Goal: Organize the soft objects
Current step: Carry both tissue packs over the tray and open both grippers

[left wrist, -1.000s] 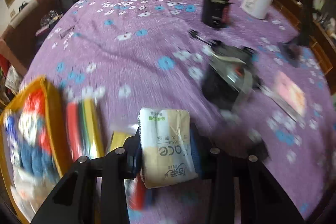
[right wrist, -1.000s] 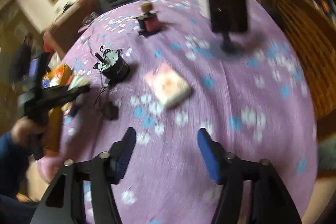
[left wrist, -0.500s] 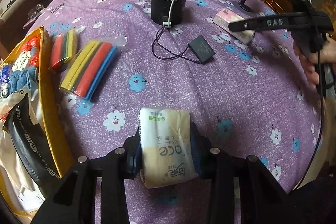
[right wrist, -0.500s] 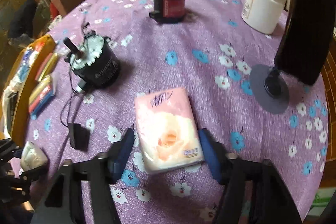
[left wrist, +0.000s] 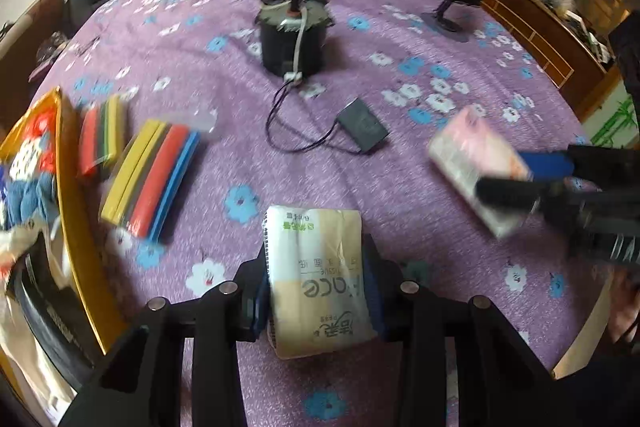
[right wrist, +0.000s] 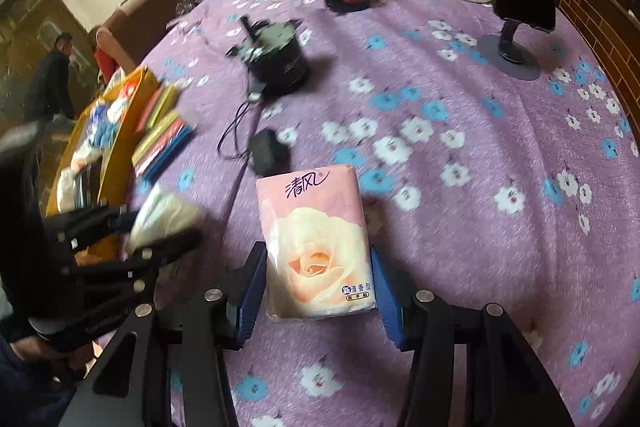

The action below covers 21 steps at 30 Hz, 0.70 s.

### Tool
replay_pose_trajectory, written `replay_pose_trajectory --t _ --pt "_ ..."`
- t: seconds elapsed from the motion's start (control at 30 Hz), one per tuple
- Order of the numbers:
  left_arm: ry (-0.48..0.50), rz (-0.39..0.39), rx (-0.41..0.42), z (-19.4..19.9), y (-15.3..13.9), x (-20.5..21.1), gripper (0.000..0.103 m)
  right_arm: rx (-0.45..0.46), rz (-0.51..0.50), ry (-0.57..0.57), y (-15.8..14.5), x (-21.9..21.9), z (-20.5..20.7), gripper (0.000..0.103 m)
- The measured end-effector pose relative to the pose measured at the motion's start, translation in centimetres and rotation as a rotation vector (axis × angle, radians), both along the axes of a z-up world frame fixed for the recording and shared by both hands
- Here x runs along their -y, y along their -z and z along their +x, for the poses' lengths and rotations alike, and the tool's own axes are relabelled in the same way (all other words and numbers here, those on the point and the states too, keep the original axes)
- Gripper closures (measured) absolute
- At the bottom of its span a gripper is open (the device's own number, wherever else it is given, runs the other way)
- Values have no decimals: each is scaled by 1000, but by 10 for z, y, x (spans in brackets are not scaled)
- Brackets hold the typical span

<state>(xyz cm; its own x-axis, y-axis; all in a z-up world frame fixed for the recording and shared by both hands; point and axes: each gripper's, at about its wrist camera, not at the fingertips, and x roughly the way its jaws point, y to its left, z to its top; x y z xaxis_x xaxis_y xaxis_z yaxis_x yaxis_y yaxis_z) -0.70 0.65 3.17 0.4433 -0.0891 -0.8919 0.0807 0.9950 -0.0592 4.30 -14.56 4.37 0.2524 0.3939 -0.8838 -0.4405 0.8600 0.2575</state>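
Leftward, the yellow box of soft things sits at the table's left edge, nearer our left gripper, which pinches the beige tissue pack, long axis running away from us. Our right gripper, tilted down, clamps the pink tissue pack lengthwise too.

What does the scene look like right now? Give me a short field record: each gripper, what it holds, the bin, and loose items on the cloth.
left gripper: shut on beige tissue pack
right gripper: shut on pink tissue pack, lifted off the cloth
bin: yellow box at the table's left edge, already holding soft items
loose items: two packs of coloured strips, black motor wired to a small black box
surface: purple flowered tablecloth
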Motion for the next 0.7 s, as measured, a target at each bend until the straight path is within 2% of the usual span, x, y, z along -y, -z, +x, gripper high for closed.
replay_pose_trajectory --t 0.17,0.33,0.53,0.7 --pt "50 15 34 -1 -12 3 65 10 20 36 -8 -1 -9 48" --pt "48 24 65 -9 -24 -11 65 26 35 28 -16 -17 -14 48" --pt "-7 16 104 -22 -41 -44 65 39 54 -18 -24 -48 -20 48" --pt "-95 12 145 -40 -58 -86 65 56 75 -82 -36 -85 -22 48"
